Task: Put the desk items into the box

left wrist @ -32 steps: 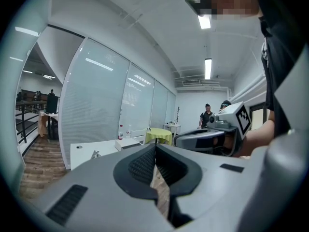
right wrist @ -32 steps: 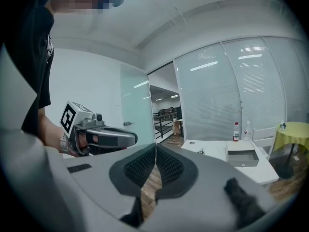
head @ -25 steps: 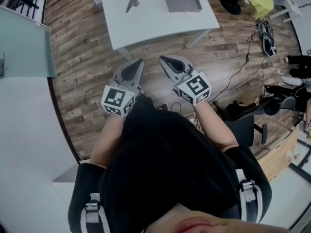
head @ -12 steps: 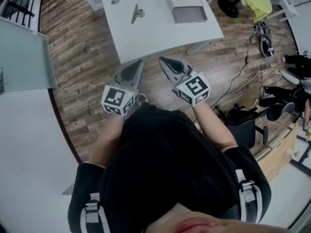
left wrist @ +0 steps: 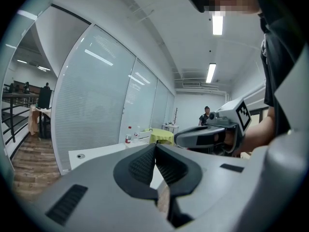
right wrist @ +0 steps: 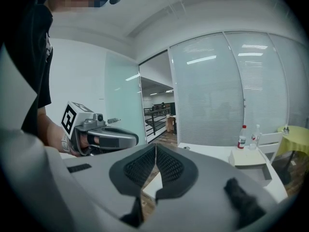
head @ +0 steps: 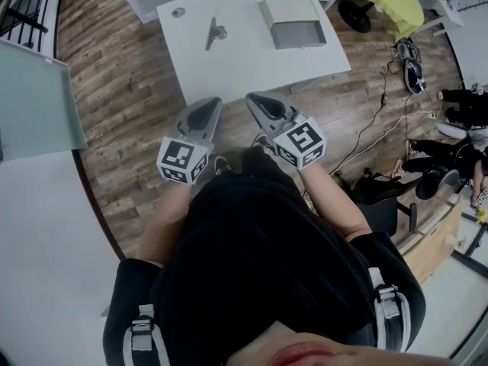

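The left gripper (head: 207, 111) has its jaws pressed together with nothing between them, and the right gripper (head: 263, 107) is likewise closed and empty. Both are held side by side in front of the person's body, over the wooden floor and short of the near edge of the desk (head: 244, 59). At about 12 o'clock from the left gripper, a small clip (head: 215, 32) lies on the white desktop, well apart from either gripper. At about 1 o'clock from the right gripper, the box (head: 293, 23) sits toward the far side of the desk, its shallow grey inside looking bare as far as the head view shows. A small round fitting (head: 178, 11) sits near the desk's far left corner, at about 11 o'clock, and bottles (right wrist: 243, 136) stand at the far edge behind the box. By my reading the task has not begun: nothing is in the box, nothing is gripped, and the whole approach, pickup and drop of the clip remains.
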{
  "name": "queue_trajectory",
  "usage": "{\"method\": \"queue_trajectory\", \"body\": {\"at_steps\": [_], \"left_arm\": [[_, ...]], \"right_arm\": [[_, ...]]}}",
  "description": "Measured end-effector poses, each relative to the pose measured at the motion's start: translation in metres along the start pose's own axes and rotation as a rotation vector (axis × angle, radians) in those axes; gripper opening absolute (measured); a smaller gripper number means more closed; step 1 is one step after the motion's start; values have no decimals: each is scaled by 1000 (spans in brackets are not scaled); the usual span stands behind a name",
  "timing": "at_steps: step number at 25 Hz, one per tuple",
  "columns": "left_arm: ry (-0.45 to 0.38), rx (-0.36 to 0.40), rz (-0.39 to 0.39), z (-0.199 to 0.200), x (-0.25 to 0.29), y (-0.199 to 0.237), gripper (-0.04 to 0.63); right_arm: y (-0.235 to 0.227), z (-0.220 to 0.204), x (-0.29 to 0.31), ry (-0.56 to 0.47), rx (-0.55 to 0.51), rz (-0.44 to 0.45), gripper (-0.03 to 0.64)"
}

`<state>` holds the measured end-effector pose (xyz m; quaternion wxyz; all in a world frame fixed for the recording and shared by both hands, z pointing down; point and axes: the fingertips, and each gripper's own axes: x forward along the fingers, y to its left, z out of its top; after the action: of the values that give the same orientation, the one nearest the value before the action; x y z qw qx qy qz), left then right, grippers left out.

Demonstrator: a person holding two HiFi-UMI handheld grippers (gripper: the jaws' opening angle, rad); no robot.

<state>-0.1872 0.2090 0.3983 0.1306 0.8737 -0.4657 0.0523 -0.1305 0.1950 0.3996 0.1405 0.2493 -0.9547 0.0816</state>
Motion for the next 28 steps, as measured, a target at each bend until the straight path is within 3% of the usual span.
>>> {"method": "queue_trajectory", "body": {"at_steps": [14, 28], "left_arm": [[9, 12, 118, 27, 120, 47, 12], [42, -22, 225, 13, 206, 90, 12]], "right_arm": [[-130, 12, 45, 3, -10, 103, 17], [-222, -21, 99, 85, 87, 160, 18]]}}
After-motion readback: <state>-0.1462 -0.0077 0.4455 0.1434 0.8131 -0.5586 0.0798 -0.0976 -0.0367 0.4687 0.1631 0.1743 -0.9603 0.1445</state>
